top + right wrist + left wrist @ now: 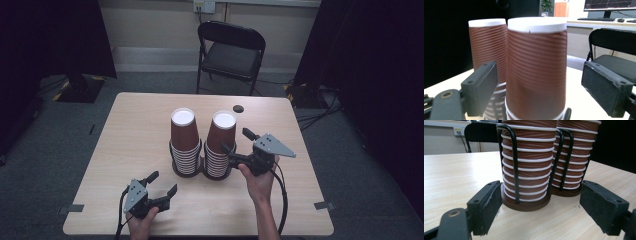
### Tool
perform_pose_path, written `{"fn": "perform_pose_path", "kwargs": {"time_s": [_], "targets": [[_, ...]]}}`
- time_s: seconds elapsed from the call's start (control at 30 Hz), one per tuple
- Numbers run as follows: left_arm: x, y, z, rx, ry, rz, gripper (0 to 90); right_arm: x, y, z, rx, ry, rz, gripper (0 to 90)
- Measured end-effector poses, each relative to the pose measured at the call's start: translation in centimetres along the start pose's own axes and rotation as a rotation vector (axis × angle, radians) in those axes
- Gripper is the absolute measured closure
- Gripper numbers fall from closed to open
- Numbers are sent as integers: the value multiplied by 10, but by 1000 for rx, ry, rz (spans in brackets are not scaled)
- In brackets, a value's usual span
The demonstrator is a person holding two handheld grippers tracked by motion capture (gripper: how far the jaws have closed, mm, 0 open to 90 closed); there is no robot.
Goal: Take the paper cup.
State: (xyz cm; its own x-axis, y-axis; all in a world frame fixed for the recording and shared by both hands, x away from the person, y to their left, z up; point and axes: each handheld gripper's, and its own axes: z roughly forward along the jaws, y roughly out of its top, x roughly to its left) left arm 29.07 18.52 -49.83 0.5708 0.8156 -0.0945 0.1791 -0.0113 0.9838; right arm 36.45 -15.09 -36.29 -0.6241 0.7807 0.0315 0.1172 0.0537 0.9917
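The right tongs [239, 142] are standing open around the top cup [536, 67] of the right-hand stack [219, 150], upright in its wire holder [515, 165] on the bench [125, 145]; the left tongs [162, 184], wide open and empty, are waiting nearer the bench's front edge.

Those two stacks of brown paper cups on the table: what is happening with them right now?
A person holds a gripper in each hand at a wooden table. Two stacks of upside-down brown cups sit side by side in a black wire holder. The right gripper is up beside the top cup of the right stack, jaws open on either side of it and not yet pressing. The left gripper rests low near the table's front edge, jaws wide open and empty, facing the left stack.
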Motion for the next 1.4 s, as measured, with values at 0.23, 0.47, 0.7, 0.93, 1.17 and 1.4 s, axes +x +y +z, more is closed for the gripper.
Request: {"fn": "perform_pose_path", "kwargs": {"time_s": [0.23,0.47,0.7,0.93,1.17,1.4], "targets": [[0,0,0,-2,6,3,189,-2,14,12,-11,17,2,132],[-1,0,0,-1,6,1,189,-10,17,33,24,66,18,133],[-1,0,0,-2,3,3,189,-12,11,48,54,82,33,131],[-1,0,-1,-8,6,6,189,-11,1,59,100,89,45,123],[-2,-1,-1,-12,9,4,189,-11,-7,65,139,76,44,107],[-1,0,-1,-8,1,7,188,-8,-11,70,183,52,27,95]]}}
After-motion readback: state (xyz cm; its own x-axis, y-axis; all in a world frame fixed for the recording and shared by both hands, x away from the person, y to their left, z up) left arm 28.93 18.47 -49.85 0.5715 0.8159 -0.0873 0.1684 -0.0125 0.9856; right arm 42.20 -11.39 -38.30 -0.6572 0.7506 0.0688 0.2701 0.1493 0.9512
